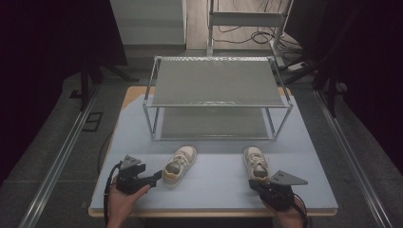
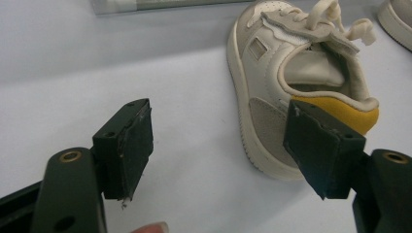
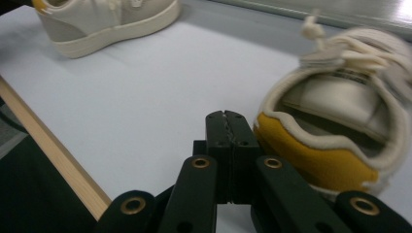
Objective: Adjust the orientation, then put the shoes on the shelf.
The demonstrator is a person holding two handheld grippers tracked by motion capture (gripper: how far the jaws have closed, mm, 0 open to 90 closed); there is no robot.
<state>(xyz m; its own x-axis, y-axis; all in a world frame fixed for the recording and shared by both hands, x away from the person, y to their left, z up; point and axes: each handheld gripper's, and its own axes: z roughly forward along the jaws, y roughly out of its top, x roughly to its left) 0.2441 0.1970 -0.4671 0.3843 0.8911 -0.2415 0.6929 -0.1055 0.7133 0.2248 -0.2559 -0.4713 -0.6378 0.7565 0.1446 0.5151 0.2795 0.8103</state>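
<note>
Shoes — two of them, small cream sneakers with yellow heel collars — sit on the pale worktop (image 1: 142, 199) just in front of the person, heels toward the near edge. Nearest in, the right gripper (image 3: 227, 127) has its jaws pressed flat together with nothing between them, its tip right beside the yellow heel of the right shoe (image 3: 340, 141); whether it actually touches the collar I cannot tell. On the other side, the left gripper (image 2: 218, 145) stands wide, one pad over bare worktop, the other up against the heel side of the left shoe (image 2: 291, 77) — nothing clamped yet.

My read: this is the approach, both hands lining up on a shoe each, before any pick. For the left, the next move calls for sliding forward so the heel wall sits between the pads, then closing on it. The right needs to open first — shut jaws cannot take that collar — then straddle the heel rim.

Beyond the shoes stands one metal rack (image 1: 216, 102) with two grey shelves, upper and lower, both bare. That looks the likely destination, though it is well apart from the shoes for now.

The count: two shoes, two grippers, one rack, two shelves.
</note>
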